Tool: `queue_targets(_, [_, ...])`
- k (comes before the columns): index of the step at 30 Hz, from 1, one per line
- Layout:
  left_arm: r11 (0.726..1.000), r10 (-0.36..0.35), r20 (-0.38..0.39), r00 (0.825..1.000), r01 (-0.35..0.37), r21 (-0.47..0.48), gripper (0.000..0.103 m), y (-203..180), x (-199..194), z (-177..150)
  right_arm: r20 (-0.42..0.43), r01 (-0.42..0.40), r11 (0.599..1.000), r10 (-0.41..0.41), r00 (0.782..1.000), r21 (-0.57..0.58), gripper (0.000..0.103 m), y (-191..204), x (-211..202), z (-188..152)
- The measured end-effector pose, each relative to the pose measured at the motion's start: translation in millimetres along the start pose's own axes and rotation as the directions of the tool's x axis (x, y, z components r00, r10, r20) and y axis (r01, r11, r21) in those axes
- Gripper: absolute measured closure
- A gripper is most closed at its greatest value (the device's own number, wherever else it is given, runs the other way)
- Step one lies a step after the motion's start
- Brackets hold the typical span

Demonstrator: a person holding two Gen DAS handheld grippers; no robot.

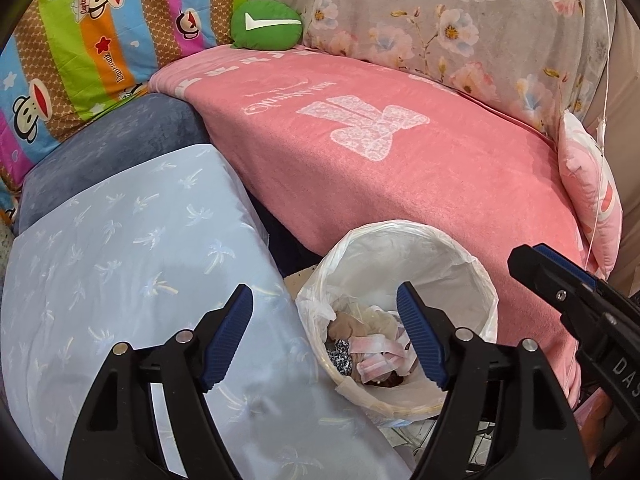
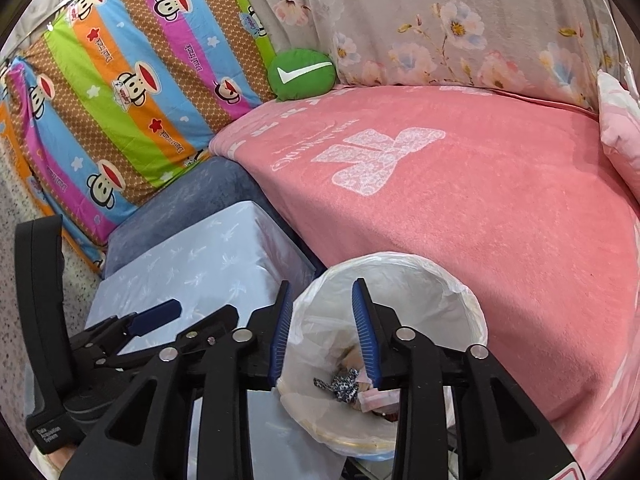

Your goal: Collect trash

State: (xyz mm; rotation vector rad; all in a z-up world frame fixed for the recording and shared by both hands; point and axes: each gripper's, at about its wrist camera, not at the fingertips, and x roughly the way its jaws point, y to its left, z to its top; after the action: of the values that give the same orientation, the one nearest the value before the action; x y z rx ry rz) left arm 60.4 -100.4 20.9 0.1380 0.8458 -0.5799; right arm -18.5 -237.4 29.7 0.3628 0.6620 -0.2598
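Both grippers hover over the bin (image 2: 400, 320), jaws apart, nothing between them. Left gripper (image 1: 324, 336) gapes wide, right gripper (image 2: 320, 332) narrower. Trash (image 1: 376, 350) lies inside the liner. Best pull back clear without snagging the bag.

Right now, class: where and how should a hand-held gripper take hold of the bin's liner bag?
Grip the liner bag at its bunched, loose fold on the bin's left rim, coming from above. Probably easiest there: elsewhere it lies stretched tight over the rim.
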Motion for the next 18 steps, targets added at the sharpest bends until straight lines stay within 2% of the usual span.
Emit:
queue_targets(2, [1.000,0.014,0.005,1.000,-0.014,-0.002,0.024,0.3,-1.0,-1.8,-0.009,0.020,1.000,-0.020,1.000,-0.013,0.066,-0.3,0.9,-4.8])
queue_targets(4, [1.000,0.030,0.008,1.000,-0.030,-0.002,0.022,1.4,-2.2,-4.7,-0.014,0.035,0.999,-0.035,0.999,-0.025,0.064,-0.4,0.4,-8.2])
queue_targets(9, [0.998,0.055,0.002,0.999,-0.055,-0.011,0.021,5.4,-3.3,-11.3,-0.019,0.068,0.997,-0.069,0.997,-0.042,0.058,-4.5,-4.3,-16.6])
queue_targets(12, [0.997,0.077,-0.002,0.997,-0.077,-0.009,0.017,6.5,-4.6,-16.9,-0.018,0.088,0.994,-0.089,0.996,-0.058,0.055,-5.3,-8.2,-20.3])
queue_targets(18, [0.994,0.104,-0.010,0.995,-0.104,-0.011,0.013,6.9,-7.7,-26.3,-0.004,0.128,0.986,-0.129,0.992,-0.111,0.042,-0.3,-17.7,-29.9])
